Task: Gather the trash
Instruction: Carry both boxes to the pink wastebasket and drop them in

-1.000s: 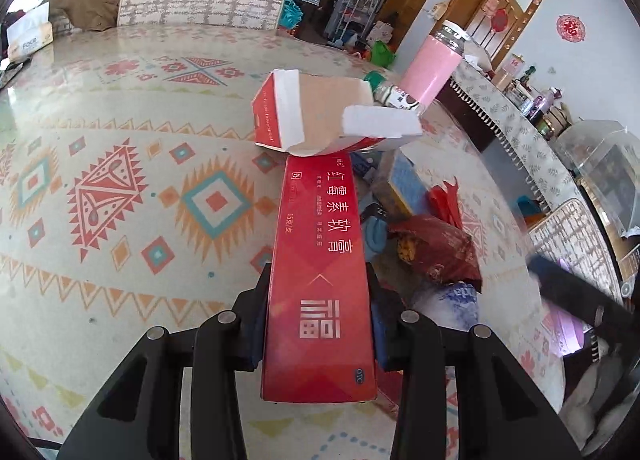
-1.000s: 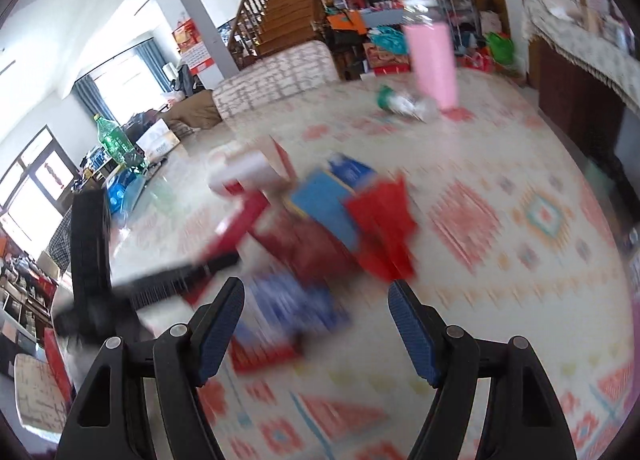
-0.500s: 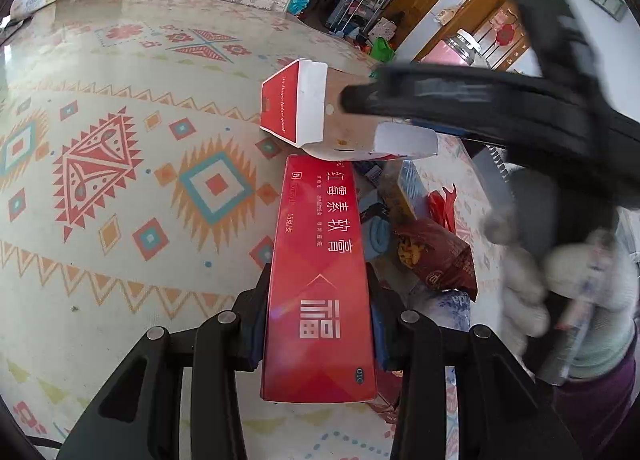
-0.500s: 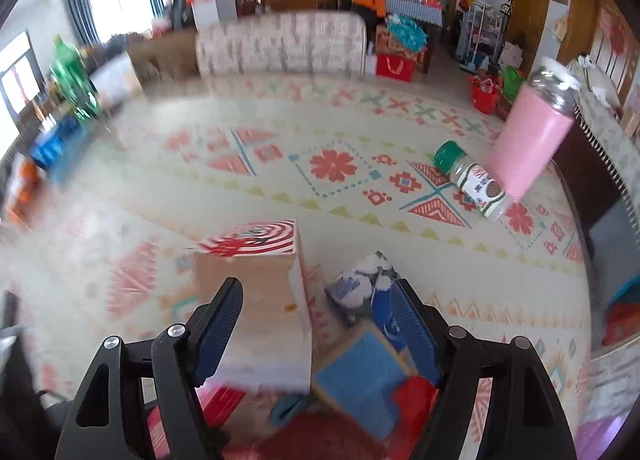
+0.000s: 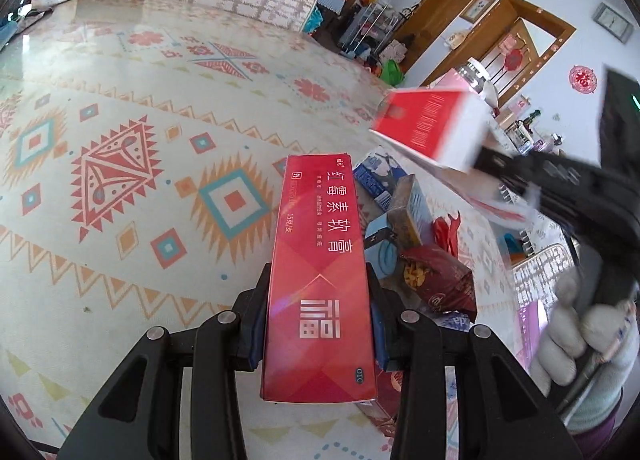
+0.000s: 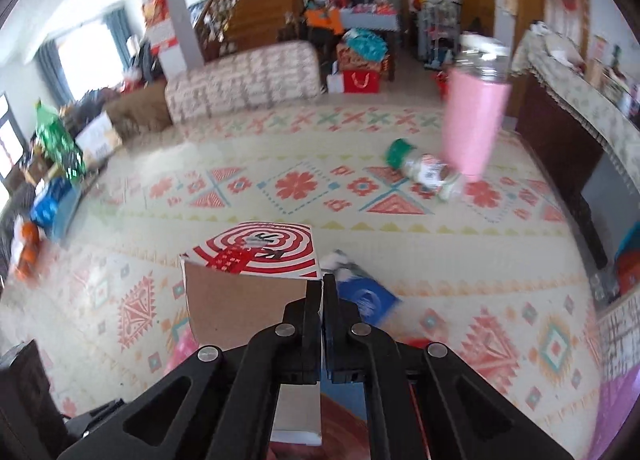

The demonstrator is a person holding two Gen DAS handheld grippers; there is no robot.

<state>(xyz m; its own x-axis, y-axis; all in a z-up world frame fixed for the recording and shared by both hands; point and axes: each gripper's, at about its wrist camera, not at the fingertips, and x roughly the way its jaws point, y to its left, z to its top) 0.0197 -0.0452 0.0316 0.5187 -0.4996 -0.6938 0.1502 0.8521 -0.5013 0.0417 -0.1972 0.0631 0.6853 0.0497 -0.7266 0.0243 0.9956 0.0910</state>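
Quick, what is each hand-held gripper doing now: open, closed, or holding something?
Left hand-held gripper: closed on the long red box.
Right hand-held gripper: closed on a wall of the opened red-and-white carton.

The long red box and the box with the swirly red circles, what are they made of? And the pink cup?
The long red box looks like thin glossy cardboard: sharp folded edges and a light sheen. The box with the swirly red circles is probably cardboard too, since its inner side is plain brown and matte. The pink cup is blurred; a smooth pink body with a shiny silvery top, maybe metal or plastic.
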